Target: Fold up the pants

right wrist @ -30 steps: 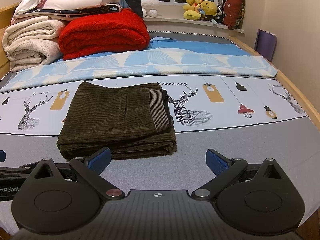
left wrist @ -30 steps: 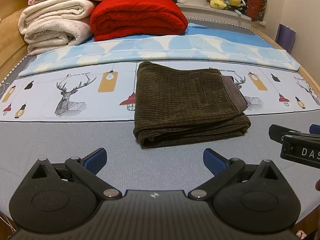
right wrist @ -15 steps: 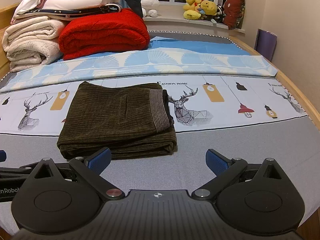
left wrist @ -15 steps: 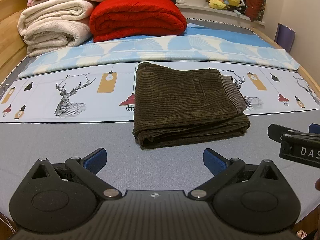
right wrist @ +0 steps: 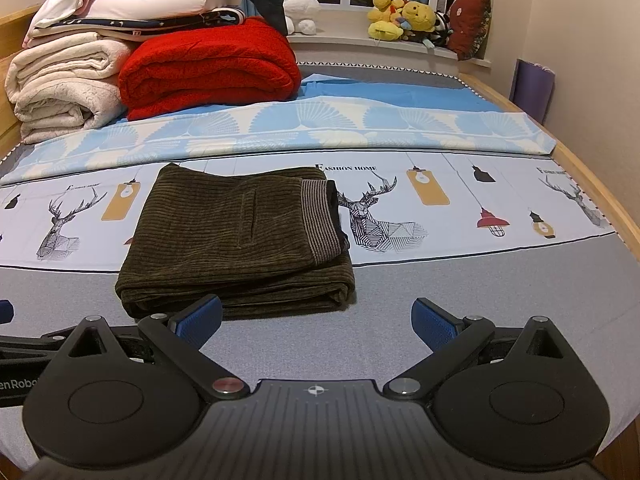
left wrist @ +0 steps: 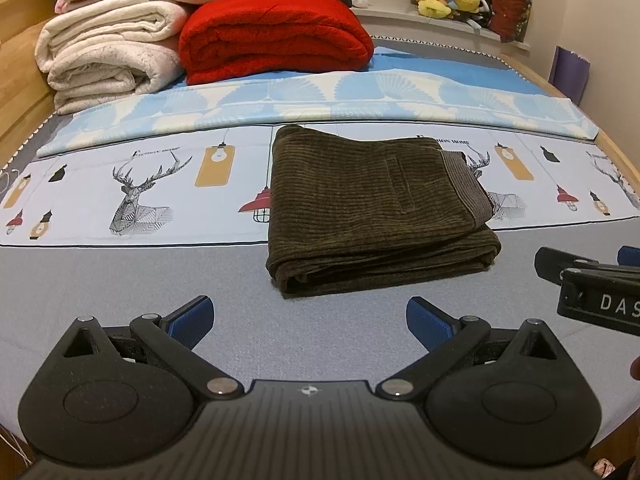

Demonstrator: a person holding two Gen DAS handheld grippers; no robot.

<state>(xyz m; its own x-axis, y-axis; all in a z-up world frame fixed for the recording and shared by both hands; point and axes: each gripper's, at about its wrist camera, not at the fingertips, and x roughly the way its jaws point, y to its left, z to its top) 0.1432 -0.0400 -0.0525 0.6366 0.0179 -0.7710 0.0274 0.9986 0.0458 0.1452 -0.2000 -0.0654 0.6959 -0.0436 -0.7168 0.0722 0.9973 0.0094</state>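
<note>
almost no change vs the earlier frames: the dark olive-brown corduroy pants (left wrist: 376, 216) sit in the same folded stack, same spot. in the left wrist view the frame has tilted up a hair, so more of the window ledge shows than a second ago; the right wrist view is unchanged.

left gripper (left wrist: 310, 318): blue-padded fingers spread wide, nothing between them, hovering over the grey bed sheet (left wrist: 120, 280) just short of the pants' near edge. right gripper (right wrist: 316, 320): also spread wide and empty; its left pad overlaps the near edge of the pants in view, contact cannot be told. part of the right gripper's black body shows at the right edge of the left view.

pants: folded into a compact, roughly rectangular stack of several layers, lying flat mid-bed, straddling the border between the grey sheet and the white printed deer-and-lamp sheet (right wrist: 460, 200). the striped grey-brown waistband (right wrist: 322, 218) is on top along the right side, a pocket seam is visible on the top layer. rounded fold edges face the cameras; the bottom layers stick out a bit past the top layer at the near right.

behind it: a folded red fleece blanket (left wrist: 272, 36), rolled cream blankets (left wrist: 108, 64), well apart from the pants.
</note>
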